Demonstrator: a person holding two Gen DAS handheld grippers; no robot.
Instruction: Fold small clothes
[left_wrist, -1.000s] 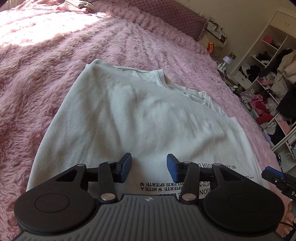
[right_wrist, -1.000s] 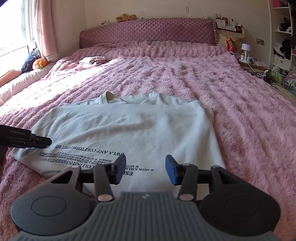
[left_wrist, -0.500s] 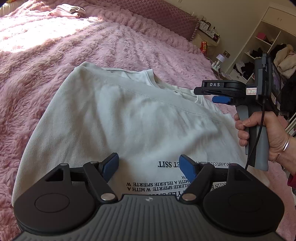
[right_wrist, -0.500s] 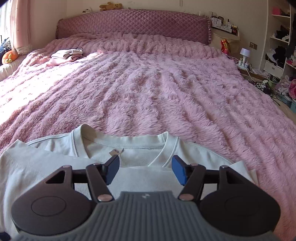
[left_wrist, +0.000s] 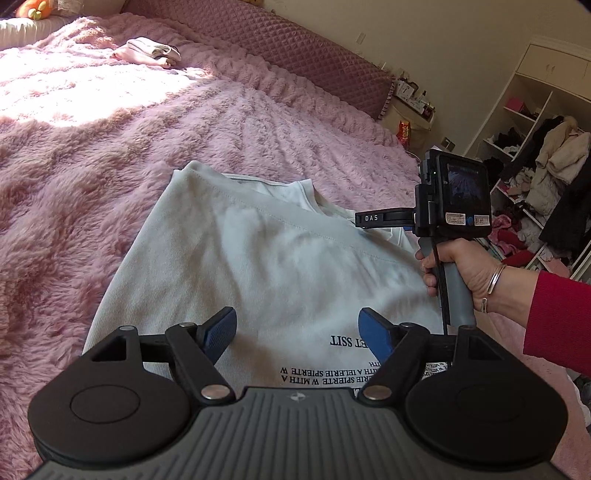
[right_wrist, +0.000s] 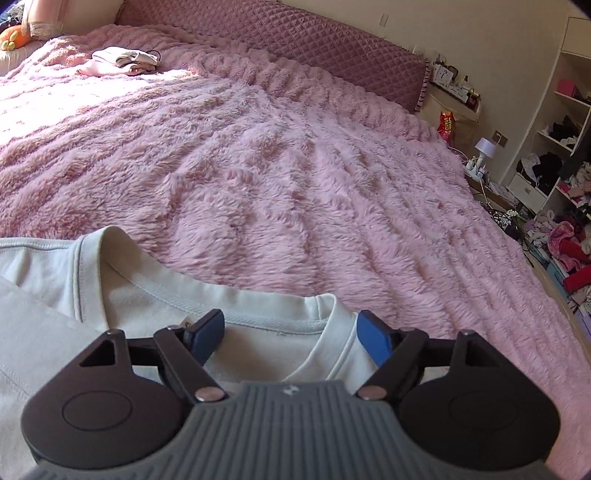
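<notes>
Fluffy pink bed (right_wrist: 295, 177) under shirt (left_wrist: 258, 273), both tools spread apart and holding nothing, right tool (right_wrist: 291, 334) over collar (right_wrist: 236, 306), left tool (left_wrist: 297, 330) over print, could easily snag fuzz or pinch just one layer.

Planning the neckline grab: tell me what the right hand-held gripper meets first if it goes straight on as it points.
Most likely the ribbed collar of the white shirt, just ahead between the open jaws of the right hand-held gripper. Height above the cloth is unclear; passing over it, it would reach the pink blanket.
</notes>
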